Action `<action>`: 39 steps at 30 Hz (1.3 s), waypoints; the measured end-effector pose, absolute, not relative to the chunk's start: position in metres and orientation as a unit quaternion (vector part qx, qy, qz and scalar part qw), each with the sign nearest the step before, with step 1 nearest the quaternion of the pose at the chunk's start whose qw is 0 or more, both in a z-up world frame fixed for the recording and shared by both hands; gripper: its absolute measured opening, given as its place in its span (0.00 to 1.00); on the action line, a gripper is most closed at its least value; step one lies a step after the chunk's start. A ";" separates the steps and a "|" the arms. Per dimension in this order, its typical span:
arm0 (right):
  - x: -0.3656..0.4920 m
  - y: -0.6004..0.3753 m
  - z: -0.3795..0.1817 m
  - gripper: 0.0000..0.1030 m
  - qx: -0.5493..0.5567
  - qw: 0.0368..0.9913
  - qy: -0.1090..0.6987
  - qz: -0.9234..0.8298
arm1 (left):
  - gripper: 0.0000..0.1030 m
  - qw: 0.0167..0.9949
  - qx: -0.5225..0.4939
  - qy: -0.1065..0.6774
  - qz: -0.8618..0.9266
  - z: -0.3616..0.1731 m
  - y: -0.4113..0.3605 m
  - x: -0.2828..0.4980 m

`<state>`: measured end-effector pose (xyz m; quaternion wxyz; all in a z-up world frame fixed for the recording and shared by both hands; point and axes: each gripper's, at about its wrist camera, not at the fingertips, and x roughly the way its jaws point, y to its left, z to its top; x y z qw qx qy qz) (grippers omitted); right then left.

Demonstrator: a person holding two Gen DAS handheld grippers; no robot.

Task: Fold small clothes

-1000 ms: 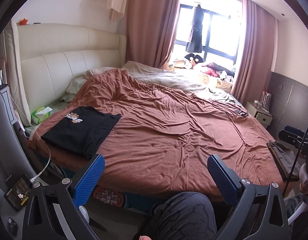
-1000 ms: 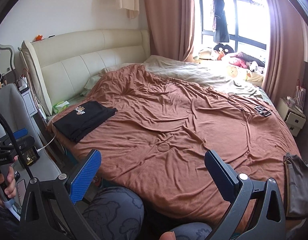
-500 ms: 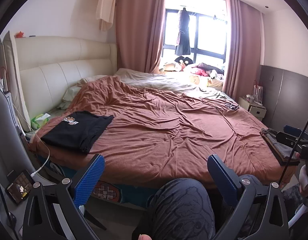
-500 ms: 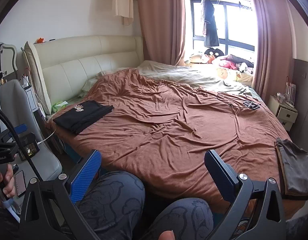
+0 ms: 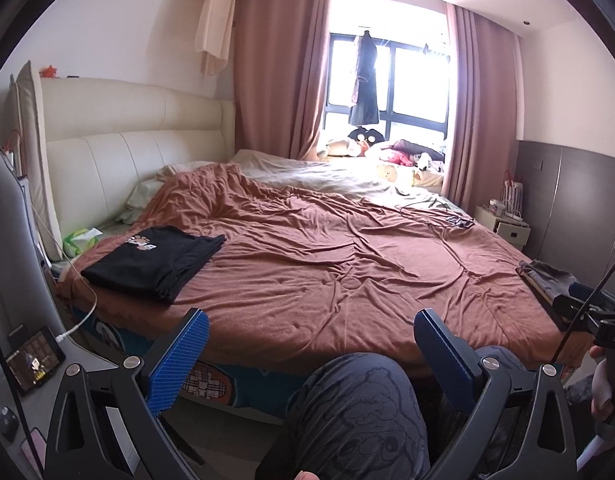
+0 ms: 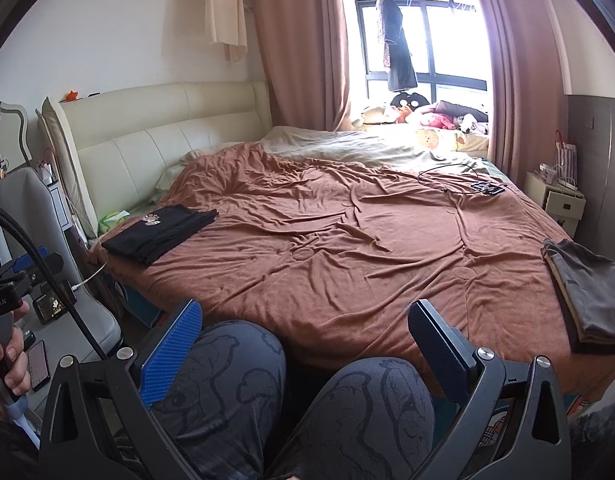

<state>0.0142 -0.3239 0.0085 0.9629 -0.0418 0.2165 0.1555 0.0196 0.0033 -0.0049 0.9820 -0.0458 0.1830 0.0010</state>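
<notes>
A folded shirt lies on the bed's left near corner, by the headboard. A folded pile sits at the right near edge. Cables lie far right; the window is behind.

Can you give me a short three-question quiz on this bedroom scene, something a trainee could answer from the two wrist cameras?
1. True or false: the left gripper is shut on the black folded shirt.
2. Multiple choice: where does the grey folded garment lie on the brown bedspread? A, by the headboard. B, in the middle. C, at the right edge near the foot corner.
3. Fill in: the right gripper has its jaws ____ and holds nothing.

Key
1. False: it is open, held back from the bed above the person's knee.
2. C.
3. Open.
</notes>
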 end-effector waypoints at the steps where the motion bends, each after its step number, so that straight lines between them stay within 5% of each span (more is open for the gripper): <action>1: 0.013 -0.326 0.006 1.00 -0.041 0.964 0.215 0.153 | 1.00 0.983 -0.047 0.180 0.002 -0.006 0.004 0.019; 39: 0.008 -0.326 0.003 1.00 -0.041 0.963 0.224 0.141 | 1.00 0.982 -0.029 0.188 0.016 -0.007 0.010 0.015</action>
